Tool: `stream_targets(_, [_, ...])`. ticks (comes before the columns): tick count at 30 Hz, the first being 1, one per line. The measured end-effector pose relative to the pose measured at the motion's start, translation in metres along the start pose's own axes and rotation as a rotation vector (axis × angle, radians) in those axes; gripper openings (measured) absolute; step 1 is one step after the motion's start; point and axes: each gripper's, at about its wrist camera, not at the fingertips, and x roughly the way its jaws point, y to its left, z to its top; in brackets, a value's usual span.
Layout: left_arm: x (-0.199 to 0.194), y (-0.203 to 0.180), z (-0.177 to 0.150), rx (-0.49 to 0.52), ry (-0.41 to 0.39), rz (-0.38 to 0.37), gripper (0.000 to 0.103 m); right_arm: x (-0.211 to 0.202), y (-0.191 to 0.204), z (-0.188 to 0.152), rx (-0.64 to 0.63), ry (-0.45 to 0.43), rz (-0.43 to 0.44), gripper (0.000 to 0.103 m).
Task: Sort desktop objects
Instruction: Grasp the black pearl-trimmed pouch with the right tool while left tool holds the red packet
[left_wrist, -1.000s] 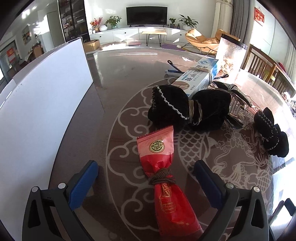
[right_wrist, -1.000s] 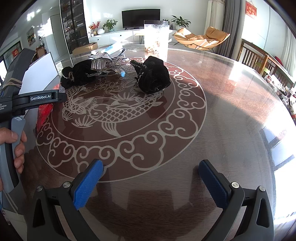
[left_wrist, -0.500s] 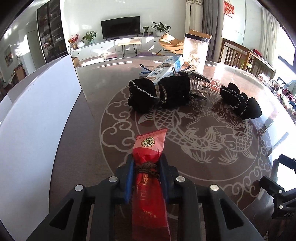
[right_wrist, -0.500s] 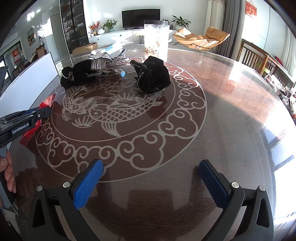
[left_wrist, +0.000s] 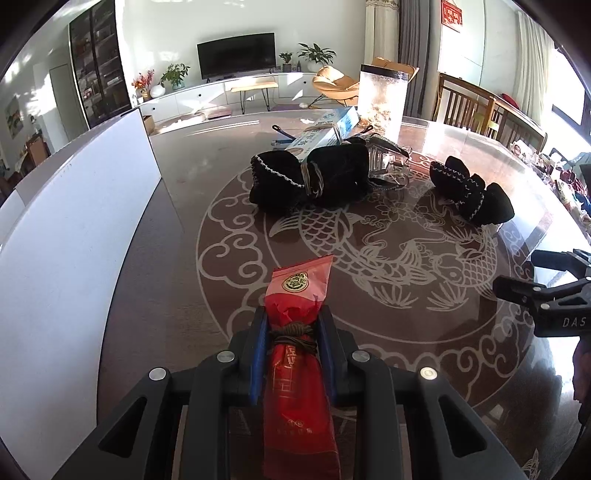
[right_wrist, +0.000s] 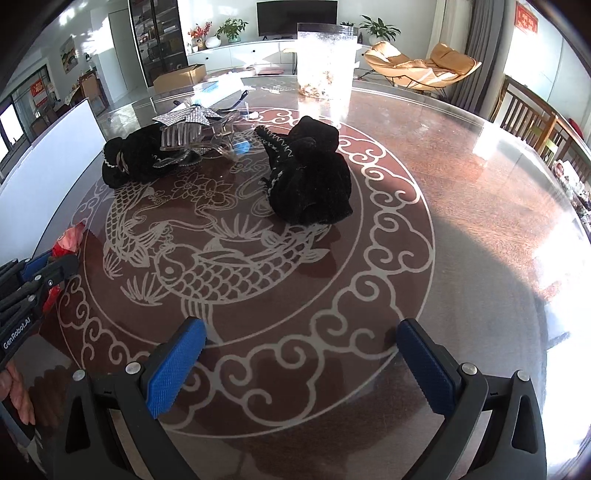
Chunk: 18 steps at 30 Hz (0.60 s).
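A red foil pouch (left_wrist: 297, 354), tied round its neck with brown cord, lies on the round glass-topped table (left_wrist: 207, 192). My left gripper (left_wrist: 293, 332) is shut on it at the cord, its blue pads (left_wrist: 258, 354) pressing both sides. The same pouch (right_wrist: 68, 238) peeks out at the left edge of the right wrist view, next to the left gripper (right_wrist: 48, 271). My right gripper (right_wrist: 299, 345) stands open above bare table, with nothing between its fingers. A black velvet pouch (right_wrist: 308, 181) lies beyond it. Another black pouch (left_wrist: 310, 177) lies further left.
A white board (left_wrist: 74, 236) stands upright along the table's left side. At the far side lie a clear plastic jar (right_wrist: 327, 62), a blue-and-white box (left_wrist: 325, 131) and a clear hair clip (right_wrist: 195, 134). Wooden chairs (left_wrist: 480, 107) stand to the right.
My left gripper moved forward over the red pouch and closed on its corded neck. My right gripper slid towards the table's middle, so the black pouch now looks nearer.
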Motion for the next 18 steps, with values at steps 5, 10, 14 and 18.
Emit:
stream_targets(5, [0.000, -0.001, 0.000, 0.003, 0.000, 0.003, 0.026, 0.018, 0.000, 0.043, -0.029, 0.017, -0.030, 0.103])
stream_targets(10, [0.000, -0.001, 0.000, 0.005, 0.000, 0.006, 0.026, 0.030, 0.010, 0.071, -0.059, 0.028, -0.051, 0.103])
stream_targets(14, [0.000, -0.001, 0.000, 0.005, 0.000, 0.005, 0.026, 0.037, 0.015, 0.082, -0.053, 0.006, -0.065, 0.085])
stream_targets(18, [0.000, -0.001, 0.000, 0.005, 0.000, 0.005, 0.026, 0.037, 0.013, 0.084, 0.000, -0.022, -0.008, 0.043])
